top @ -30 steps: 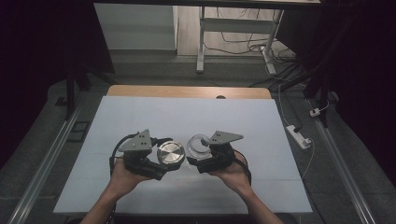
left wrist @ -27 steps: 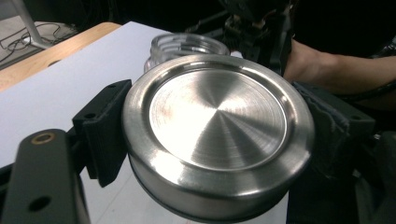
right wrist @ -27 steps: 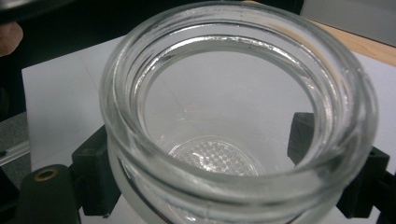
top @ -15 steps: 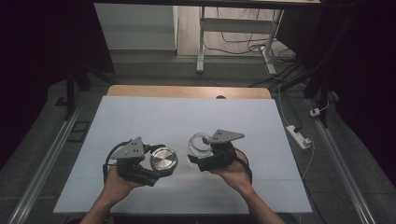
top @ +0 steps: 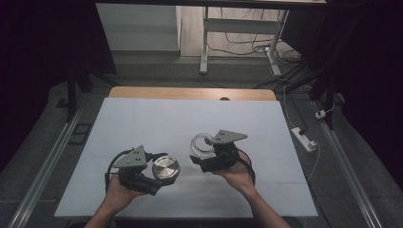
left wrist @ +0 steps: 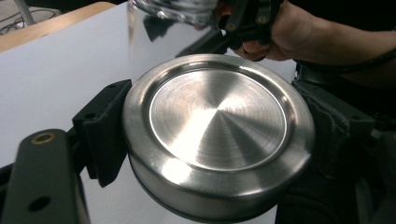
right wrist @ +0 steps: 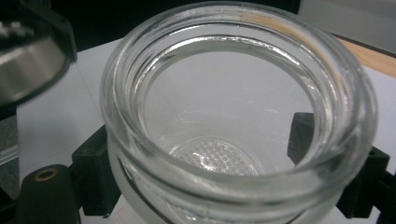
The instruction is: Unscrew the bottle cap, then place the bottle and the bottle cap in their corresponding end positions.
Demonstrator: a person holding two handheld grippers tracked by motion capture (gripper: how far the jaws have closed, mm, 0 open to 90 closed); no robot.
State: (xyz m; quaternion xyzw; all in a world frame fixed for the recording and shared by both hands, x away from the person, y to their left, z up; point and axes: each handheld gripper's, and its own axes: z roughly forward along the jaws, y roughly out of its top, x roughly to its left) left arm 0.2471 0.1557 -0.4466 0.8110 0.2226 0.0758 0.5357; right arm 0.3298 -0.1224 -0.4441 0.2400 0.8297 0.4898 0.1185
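My left gripper (top: 161, 176) is shut on a round steel lid (top: 166, 168), held flat side up just above the white table (top: 142, 123). In the left gripper view the steel lid (left wrist: 217, 135) sits between both black jaws, which press on its rim. My right gripper (top: 198, 156) is shut on an open clear glass jar (top: 202, 144), a short way to the right of the lid. In the right gripper view the glass jar (right wrist: 233, 121) stands upright and empty, mouth toward the camera, with the jaws clamped on its sides and the lid (right wrist: 28, 60) at the left edge.
A wooden strip (top: 190, 93) runs along the table's far edge. A white power strip (top: 304, 138) and cables lie on the floor at the right. Metal rails (top: 43, 171) flank the table; a table frame (top: 237, 28) stands behind.
My left gripper has carried the lid down and to the left, away from the jar. The right gripper and jar have kept still.
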